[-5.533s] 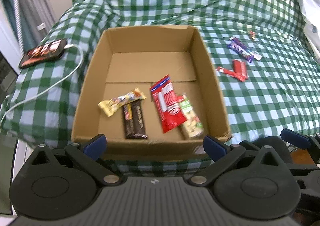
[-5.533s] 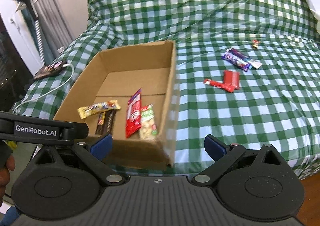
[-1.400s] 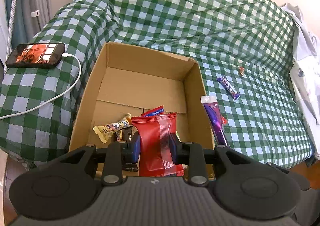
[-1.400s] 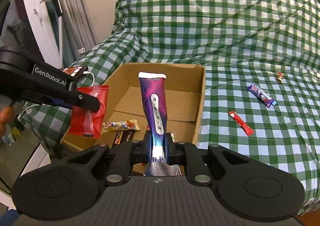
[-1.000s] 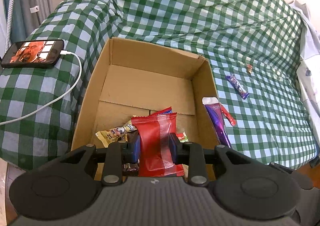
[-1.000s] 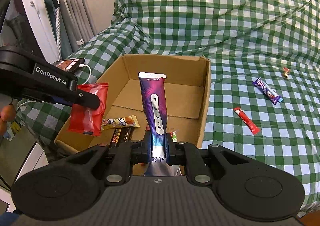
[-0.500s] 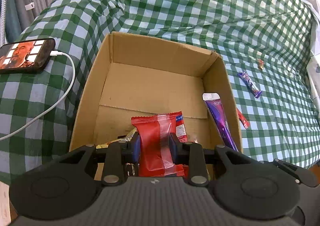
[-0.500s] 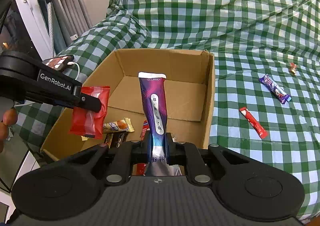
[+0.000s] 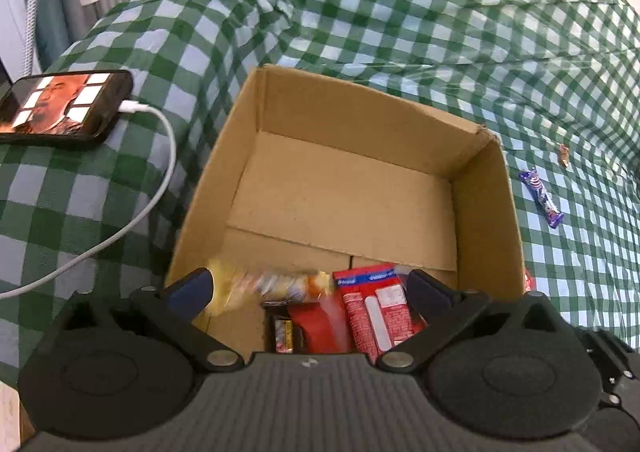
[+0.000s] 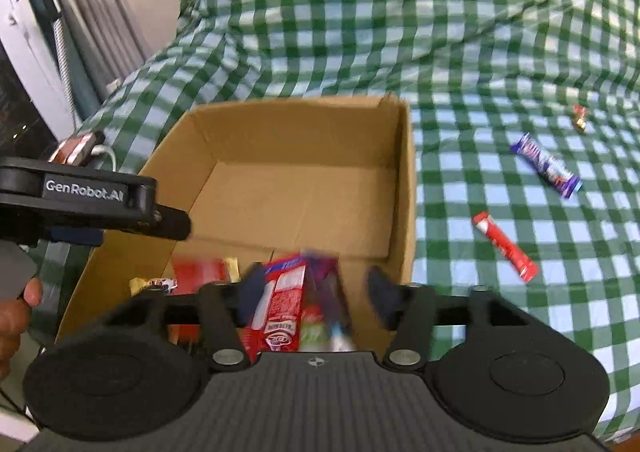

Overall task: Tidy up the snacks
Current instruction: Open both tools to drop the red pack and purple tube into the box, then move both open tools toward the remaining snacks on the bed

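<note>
Brown cardboard forms the open box (image 9: 486, 212) that both grippers hang over at its near end. The left gripper (image 9: 308, 288) is spreading its jaws wide with nothing pressed between them; below it, inside the box's near end, lie a red packet (image 9: 320, 326), a yellow wrapper (image 9: 264, 286), a dark bar (image 9: 282, 332) and a red-and-white pack (image 9: 376, 312). The right gripper (image 10: 316, 294) is also opening, and a blurred purple packet (image 10: 326, 284) sits between its jaws, apparently loose inside the box. The far half of the box floor is bare cardboard. On the green checked cloth (image 10: 480, 52) right of the box lie a red stick (image 10: 504, 246), then a purple bar (image 10: 546, 166), and farthest a small candy (image 10: 579, 118). Left of the box lies a phone (image 9: 60, 104) with a white cable (image 9: 160, 180).
</note>
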### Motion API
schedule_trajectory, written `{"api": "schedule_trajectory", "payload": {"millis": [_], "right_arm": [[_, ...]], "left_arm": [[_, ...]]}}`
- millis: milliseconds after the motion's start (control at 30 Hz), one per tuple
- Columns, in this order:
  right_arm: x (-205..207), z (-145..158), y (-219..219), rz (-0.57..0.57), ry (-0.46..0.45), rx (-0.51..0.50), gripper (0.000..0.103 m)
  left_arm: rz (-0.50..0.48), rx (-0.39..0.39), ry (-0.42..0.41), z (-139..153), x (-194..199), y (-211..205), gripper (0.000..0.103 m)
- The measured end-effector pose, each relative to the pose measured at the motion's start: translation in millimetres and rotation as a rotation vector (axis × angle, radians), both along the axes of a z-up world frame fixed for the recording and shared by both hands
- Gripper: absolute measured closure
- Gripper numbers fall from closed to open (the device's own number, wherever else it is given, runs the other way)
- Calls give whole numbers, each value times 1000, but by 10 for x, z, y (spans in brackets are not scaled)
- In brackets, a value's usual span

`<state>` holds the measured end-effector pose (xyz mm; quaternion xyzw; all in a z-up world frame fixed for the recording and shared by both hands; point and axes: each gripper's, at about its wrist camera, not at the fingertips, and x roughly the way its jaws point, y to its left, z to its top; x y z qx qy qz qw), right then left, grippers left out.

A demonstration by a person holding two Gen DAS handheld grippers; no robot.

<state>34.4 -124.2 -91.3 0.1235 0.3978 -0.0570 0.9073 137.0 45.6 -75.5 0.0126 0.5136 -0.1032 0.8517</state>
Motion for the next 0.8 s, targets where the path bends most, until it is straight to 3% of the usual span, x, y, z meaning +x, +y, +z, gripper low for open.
{"api": "schedule_trajectory", "payload": {"millis": [67, 133, 267, 500, 800], "right_arm": [[-36, 31, 27, 7, 7, 1, 21], [-97, 46, 73, 8, 20, 24, 17], [-300, 88, 243, 22, 43, 44, 14], [-745, 208, 381, 37, 49, 38, 13], [-1211, 437, 537, 34, -35, 23, 11]], "left_arm": [[2, 21, 16, -29, -29, 33, 0], [-5, 43, 21, -51, -123, 65, 0], [-20, 65, 26, -38, -400, 162, 0], [-5, 35, -6, 199, -888, 326, 0], [-47, 51, -77, 455, -1372, 216, 0]]}}
